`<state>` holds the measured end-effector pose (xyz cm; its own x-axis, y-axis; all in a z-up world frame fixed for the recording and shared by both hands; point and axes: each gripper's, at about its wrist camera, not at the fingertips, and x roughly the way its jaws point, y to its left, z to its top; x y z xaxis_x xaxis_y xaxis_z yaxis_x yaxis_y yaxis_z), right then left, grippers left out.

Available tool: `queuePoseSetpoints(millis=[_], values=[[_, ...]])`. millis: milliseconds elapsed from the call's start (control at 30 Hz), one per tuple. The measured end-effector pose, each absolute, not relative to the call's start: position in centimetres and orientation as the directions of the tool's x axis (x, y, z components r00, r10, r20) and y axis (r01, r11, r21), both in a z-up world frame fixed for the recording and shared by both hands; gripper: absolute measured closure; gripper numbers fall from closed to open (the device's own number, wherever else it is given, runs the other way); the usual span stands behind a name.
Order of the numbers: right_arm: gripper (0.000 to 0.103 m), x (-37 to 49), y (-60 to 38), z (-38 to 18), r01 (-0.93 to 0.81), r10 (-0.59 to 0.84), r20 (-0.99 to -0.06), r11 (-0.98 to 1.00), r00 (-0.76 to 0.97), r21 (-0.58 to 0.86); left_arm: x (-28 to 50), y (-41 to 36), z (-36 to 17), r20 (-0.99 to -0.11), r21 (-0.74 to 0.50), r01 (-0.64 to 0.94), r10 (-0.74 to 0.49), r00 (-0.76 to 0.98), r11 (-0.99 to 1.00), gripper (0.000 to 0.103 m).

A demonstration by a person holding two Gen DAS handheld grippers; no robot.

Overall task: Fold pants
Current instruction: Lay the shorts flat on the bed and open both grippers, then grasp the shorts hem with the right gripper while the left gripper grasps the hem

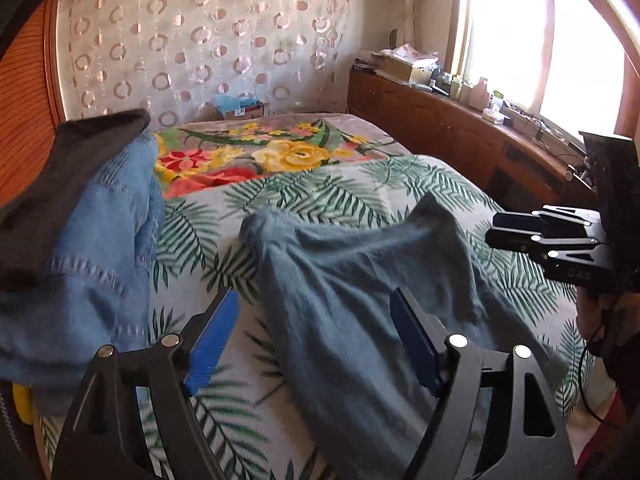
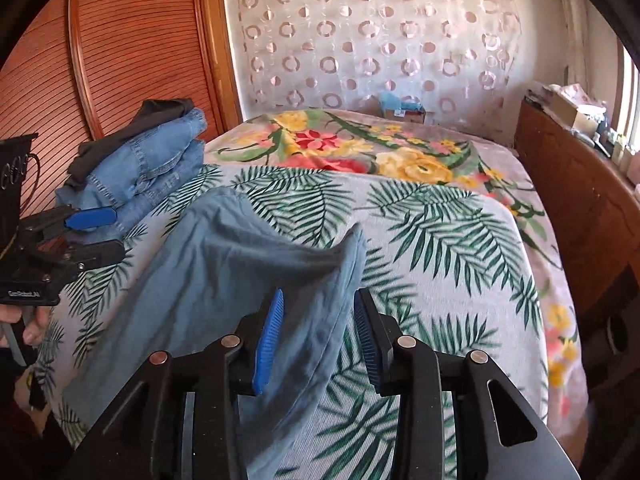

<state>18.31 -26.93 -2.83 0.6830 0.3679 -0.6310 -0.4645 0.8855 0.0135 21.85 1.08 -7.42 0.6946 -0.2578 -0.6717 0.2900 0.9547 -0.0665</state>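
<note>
A home bedroom, it seems: bed (image 2: 460,240), louvered wardrobe door (image 2: 132,40), cluttered window-side cabinet (image 1: 440,120)

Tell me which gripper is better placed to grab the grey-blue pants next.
Right gripper, probably: its open fingers already straddle the grey-blue pants' raised right edge. The left gripper is open too, over flat cloth.

The left tongs (image 1: 314,344) are black, with flat arms that have long holes cut in them. Round silver screws shine on top, and each tip has a bright blue ribbed pad (image 1: 212,344). The right tongs (image 2: 318,340) look just the same, black with silver screws and blue pads (image 2: 269,344). Small white letters are printed on the black body. A thin black cable (image 1: 588,372) hangs near it. Bare skin of the left hand (image 2: 34,326) shows.
</note>
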Motion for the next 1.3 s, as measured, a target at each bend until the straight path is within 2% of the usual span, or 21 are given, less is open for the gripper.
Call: queuePoseSetpoints(millis=[400,600,633,700,800,967,1033,1167,1300], values=[[0.065,9.2,-28.1,-3.4,-0.5,0.406,-0.647,0.865,0.646,0.043,13.9,1.0,-8.5,-0.689,-0.097,0.324,-0.298,0.661,0.941,0.024],[0.065,6.8,-28.6,-3.9,-0.493,0.397,-0.658,0.869,0.64,0.045,12.5,0.1,-9.6,-0.716,-0.109,0.333,-0.306,0.627,0.937,0.024],[0.067,6.8,-28.7,-4.1,-0.489,0.393,-0.664,0.871,0.636,0.048,12.3,-0.1,-9.9,-0.722,-0.1,0.335,-0.301,0.623,0.937,0.024],[0.088,6.4,-28.6,-4.5,-0.488,0.391,-0.67,0.871,0.631,0.049,12.3,-0.3,-10.3,-0.732,-0.076,0.329,-0.277,0.622,0.941,0.024],[0.092,5.6,-28.6,-4.9,-0.501,0.394,-0.678,0.864,0.621,0.044,12.1,-0.4,-11.0,-0.744,-0.067,0.323,-0.263,0.614,0.944,0.024],[0.092,5.8,-28.5,-5.7,-0.475,0.381,-0.683,0.878,0.623,0.057,11.6,-0.2,-11.8,-0.755,-0.083,0.319,-0.268,0.598,0.944,0.025],[0.092,5.8,-28.6,-5.7,-0.468,0.386,-0.676,0.881,0.627,0.069,11.6,0.0,-12.1,-0.757,-0.102,0.315,-0.279,0.591,0.944,0.029],[0.086,5.6,-28.6,-6.0,-0.454,0.378,-0.674,0.888,0.635,0.071,11.2,0.0,-12.2,-0.757,-0.136,0.322,-0.308,0.577,0.937,0.044],[0.073,5.4,-28.5,-6.3,-0.445,0.37,-0.678,0.893,0.635,0.071,10.9,-0.3,-12.2,-0.755,-0.142,0.325,-0.315,0.576,0.935,0.053]])
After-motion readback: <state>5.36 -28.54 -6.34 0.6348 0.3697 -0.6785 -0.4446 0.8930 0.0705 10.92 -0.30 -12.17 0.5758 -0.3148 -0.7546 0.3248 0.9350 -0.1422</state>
